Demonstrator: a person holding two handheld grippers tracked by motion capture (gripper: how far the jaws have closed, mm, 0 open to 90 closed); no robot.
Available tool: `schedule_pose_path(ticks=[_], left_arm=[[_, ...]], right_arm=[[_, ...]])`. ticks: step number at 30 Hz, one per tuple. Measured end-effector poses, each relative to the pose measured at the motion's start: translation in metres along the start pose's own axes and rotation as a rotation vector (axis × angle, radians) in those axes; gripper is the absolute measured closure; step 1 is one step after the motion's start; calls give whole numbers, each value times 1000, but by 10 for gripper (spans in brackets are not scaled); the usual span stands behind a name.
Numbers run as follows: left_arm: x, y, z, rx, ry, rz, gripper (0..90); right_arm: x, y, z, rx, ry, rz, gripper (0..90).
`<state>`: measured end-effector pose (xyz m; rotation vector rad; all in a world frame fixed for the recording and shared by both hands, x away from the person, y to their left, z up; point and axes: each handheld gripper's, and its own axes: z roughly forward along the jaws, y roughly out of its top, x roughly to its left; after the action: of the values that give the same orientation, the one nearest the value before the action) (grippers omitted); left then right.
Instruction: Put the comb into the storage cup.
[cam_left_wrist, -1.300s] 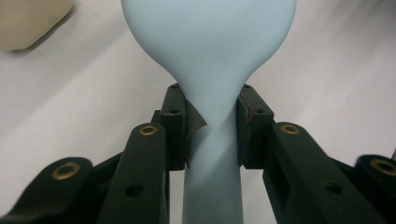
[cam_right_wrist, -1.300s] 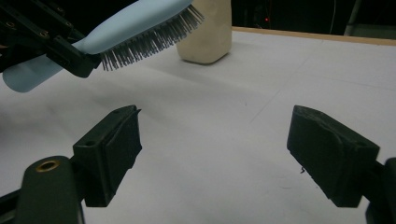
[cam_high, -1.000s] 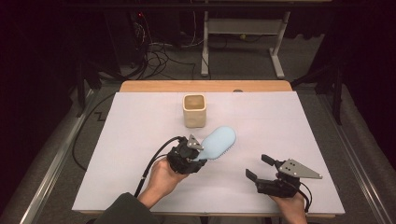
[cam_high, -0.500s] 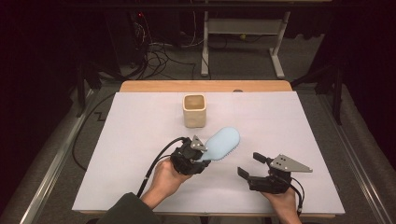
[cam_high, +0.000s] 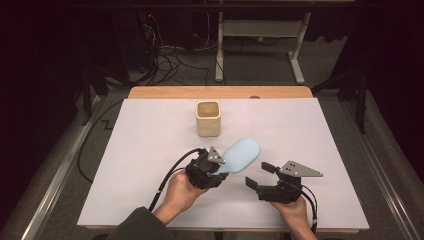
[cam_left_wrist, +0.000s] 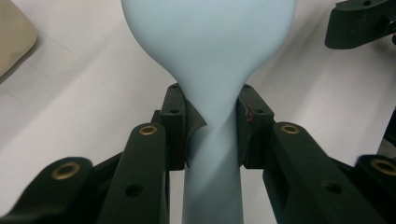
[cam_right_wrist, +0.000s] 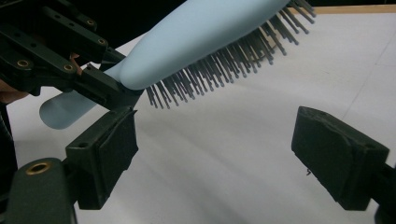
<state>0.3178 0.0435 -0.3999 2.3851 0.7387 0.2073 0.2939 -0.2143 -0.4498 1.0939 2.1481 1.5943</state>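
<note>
Between the jaws of the left gripper (cam_left_wrist: 210, 126), the neck of the pale blue hairbrush (cam_high: 242, 155) sits pinched from both sides, so the pickup looks done: the brush is off the white table cover (cam_high: 125, 165), head angled up and away toward the beige cup (cam_high: 208, 118), which stands well apart near the far edge. The right gripper (cam_high: 260, 176) hovers just beside the brush with its jaws spread wide and nothing between them; it seems ready to take or steady the brush, and that step, like any placing into the cup, is judged to be left. The left gripper view gives the clamp itself, pads pressed on the narrow neck where the head widens, and a corner of the cup at the edge. The right gripper view shows what is hidden there: the dark bristles (cam_right_wrist: 219, 65) pointing down from the head, and the rounded end of the handle poking out behind the left jaws. The high view alone sets brush, cup and both hands against one another
</note>
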Motion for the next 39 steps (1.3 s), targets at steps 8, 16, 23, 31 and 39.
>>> schedule_pose_path(ticks=[8,16,23,31,39], left_arm=[[-3,0,1,-7,1,7,693],[-5,0,3,3,-4,17,693],[-8,0,4,-5,-7,19,693],[-11,1,8,-3,-16,20,692],[-13,1,9,-14,-26,19,692]], right_arm=[[1,4,9,11,33,38,138],[2,8,17,19,48,67,138],[4,13,25,18,76,83,137],[4,19,35,49,89,114,123],[5,24,40,48,100,140,143]])
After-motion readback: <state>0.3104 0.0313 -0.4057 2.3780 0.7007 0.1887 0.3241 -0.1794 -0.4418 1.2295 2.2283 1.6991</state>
